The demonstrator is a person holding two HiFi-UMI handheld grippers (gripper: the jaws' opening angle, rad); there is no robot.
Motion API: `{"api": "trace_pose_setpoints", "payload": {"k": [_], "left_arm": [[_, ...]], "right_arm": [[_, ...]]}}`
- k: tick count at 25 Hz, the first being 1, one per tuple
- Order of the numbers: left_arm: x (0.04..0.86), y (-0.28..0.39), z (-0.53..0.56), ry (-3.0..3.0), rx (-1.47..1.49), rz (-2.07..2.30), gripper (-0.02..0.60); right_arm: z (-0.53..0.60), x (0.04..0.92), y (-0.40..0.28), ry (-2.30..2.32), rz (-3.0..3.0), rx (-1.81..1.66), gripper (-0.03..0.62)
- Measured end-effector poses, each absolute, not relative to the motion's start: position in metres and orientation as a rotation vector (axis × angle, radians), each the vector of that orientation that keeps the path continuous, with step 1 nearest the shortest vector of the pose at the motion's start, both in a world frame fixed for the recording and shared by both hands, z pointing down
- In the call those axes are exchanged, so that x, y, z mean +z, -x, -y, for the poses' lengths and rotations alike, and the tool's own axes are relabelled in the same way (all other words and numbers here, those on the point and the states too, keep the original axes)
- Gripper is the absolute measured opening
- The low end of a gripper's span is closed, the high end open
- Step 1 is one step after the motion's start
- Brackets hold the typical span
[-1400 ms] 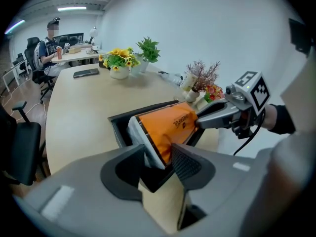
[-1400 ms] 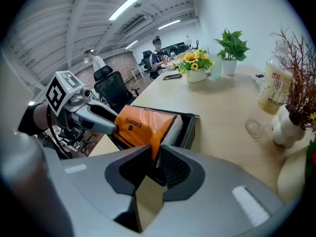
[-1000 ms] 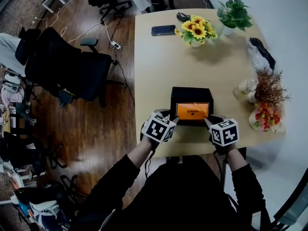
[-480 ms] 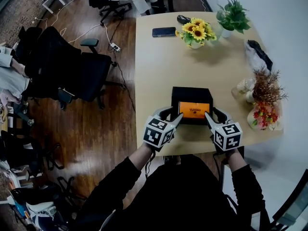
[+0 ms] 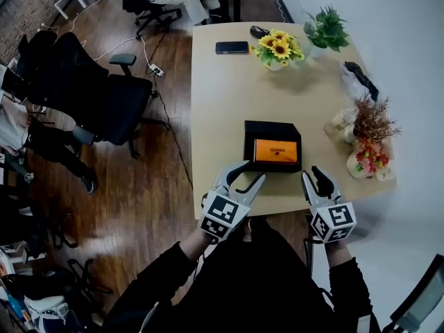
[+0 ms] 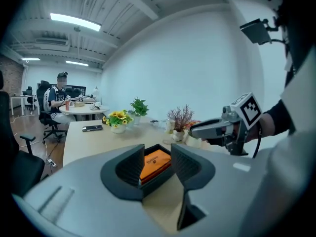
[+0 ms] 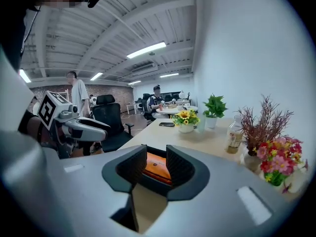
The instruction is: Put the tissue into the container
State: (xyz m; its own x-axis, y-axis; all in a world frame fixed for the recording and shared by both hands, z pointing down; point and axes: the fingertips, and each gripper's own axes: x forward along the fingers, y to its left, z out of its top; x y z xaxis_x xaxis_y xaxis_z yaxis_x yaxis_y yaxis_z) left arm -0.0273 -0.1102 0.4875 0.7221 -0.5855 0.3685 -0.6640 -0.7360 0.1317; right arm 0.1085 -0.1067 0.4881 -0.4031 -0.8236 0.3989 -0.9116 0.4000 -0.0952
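Claws: both hover over the near edge of the tabletop (image 5: 222,103), on either side of the container (image 5: 270,125).
Left claw (image 5: 251,173): jaws partly apart and empty; just short of the container's near-left corner.
Right claw (image 5: 311,174): jaws closing, a narrow gap left, nothing between the pads; just off the container's near-right corner.
Tissue (image 5: 276,151): an orange pack lying flat inside the container, printed face up.
Container: a black open box standing on the tabletop near its front edge.
Tabletop: pale wood; sunflowers (image 5: 279,46), a dark phone (image 5: 232,47) and a green plant (image 5: 325,30) stand at the far end, well apart from the container.
Right edge: dried flowers (image 5: 371,120) and a pink bouquet (image 5: 368,159).
Floor: a black office chair (image 5: 104,96) to the tabletop's left.
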Motion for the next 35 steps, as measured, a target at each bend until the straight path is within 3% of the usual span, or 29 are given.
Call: {"api": "trace_pose_setpoints", "payload": {"k": [14, 35], "left_arm": [[0.474, 0.064, 0.020, -2.629, 0.388, 1.060, 0.147], [0.448, -0.016, -0.026, -2.640, 0.388, 1.163, 0.146]], "right_arm": [[0.026, 0.448, -0.093, -1.523, 2.463, 0.325, 0.121], [-0.012, 0.427, -0.158, -1.445, 2.627, 0.332, 0.115]]}}
